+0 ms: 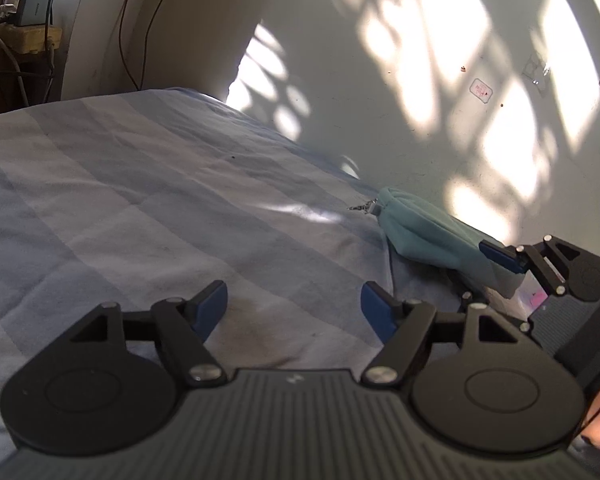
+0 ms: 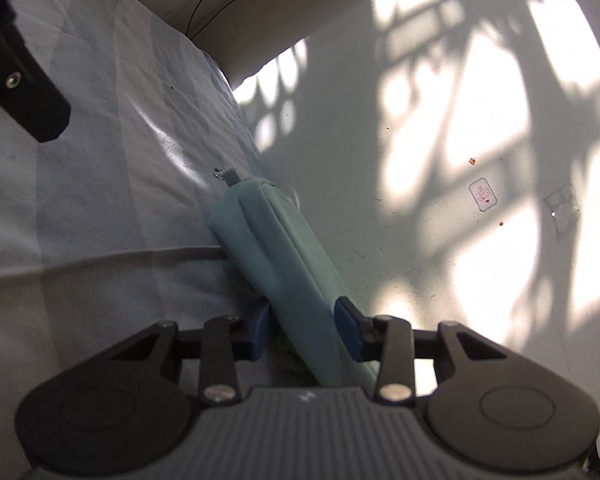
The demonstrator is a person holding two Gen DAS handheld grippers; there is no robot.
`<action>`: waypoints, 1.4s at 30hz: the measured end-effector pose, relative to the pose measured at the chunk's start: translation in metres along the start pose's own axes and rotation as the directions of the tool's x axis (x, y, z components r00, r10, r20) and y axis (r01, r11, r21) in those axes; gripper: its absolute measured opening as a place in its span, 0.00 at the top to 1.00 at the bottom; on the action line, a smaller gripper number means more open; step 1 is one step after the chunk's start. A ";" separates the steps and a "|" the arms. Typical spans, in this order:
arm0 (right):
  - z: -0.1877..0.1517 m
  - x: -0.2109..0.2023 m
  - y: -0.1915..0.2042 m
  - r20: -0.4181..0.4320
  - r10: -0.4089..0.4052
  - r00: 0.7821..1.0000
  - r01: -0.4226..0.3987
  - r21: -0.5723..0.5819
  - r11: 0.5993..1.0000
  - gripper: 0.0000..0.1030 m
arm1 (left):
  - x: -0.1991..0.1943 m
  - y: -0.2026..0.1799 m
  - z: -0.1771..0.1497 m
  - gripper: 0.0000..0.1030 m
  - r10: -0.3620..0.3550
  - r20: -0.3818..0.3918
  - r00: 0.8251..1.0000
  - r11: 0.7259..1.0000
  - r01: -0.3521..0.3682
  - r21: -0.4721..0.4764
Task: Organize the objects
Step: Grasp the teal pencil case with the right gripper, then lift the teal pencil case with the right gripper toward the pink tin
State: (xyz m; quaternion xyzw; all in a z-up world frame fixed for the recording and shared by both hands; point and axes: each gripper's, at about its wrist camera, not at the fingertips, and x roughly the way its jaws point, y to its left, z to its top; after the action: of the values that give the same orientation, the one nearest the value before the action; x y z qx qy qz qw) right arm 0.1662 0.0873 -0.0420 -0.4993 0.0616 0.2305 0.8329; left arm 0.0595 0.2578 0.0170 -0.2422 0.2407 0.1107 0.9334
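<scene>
A green pouch (image 2: 288, 268) lies at the edge of the bed (image 2: 100, 184), right beside the white wall (image 2: 380, 240). The right gripper (image 2: 306, 330) has its blue pads (image 2: 346, 320) pressed on both sides of the pouch. The left gripper (image 1: 294, 306) hangs over the striped sheet with its jaws wide and nothing between them.

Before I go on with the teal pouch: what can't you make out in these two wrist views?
- Near end of the teal pouch: right wrist view, hidden behind the right tool and its body.
- Pink item under the pouch: left wrist view, mostly covered by pouch and right tool; unidentifiable.
- Sticker on the wall: print too small to read.
- Pouch contents: closed, unseen.
- Left tool: open over bedsheet, holding nothing.
</scene>
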 end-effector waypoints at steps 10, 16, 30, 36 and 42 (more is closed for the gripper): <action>-0.076 -0.177 0.002 0.047 0.052 0.998 -0.055 0.062 0.997 0.69 | 0.000 -0.004 -0.003 0.23 -0.001 0.004 1.000 0.999 0.001 0.033; -0.115 -0.235 -0.013 0.028 0.232 0.972 -0.230 0.277 0.933 0.56 | -0.004 -0.018 -0.009 0.23 -0.022 0.009 1.000 0.991 0.020 0.130; -0.145 -0.131 -0.121 0.057 0.286 0.957 -0.224 0.769 0.598 0.50 | -0.119 -0.068 -0.074 0.24 -0.270 -0.129 0.954 0.949 0.287 0.132; -0.134 -0.062 -0.120 -0.029 0.416 0.909 -0.221 0.813 0.539 0.50 | -0.100 -0.088 -0.096 0.27 -0.302 -0.262 0.916 0.937 0.336 0.095; -0.150 -0.082 -0.117 0.001 0.478 0.878 -0.255 0.846 0.468 0.48 | -0.085 -0.078 -0.094 0.27 -0.262 -0.264 0.928 0.953 0.292 0.082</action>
State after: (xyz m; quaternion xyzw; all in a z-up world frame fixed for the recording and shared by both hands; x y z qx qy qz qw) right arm 0.1650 -0.1143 0.0056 -0.0476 0.3671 0.2874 0.8834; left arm -0.0255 0.1353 0.0186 -0.2292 0.3260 -0.0683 0.9146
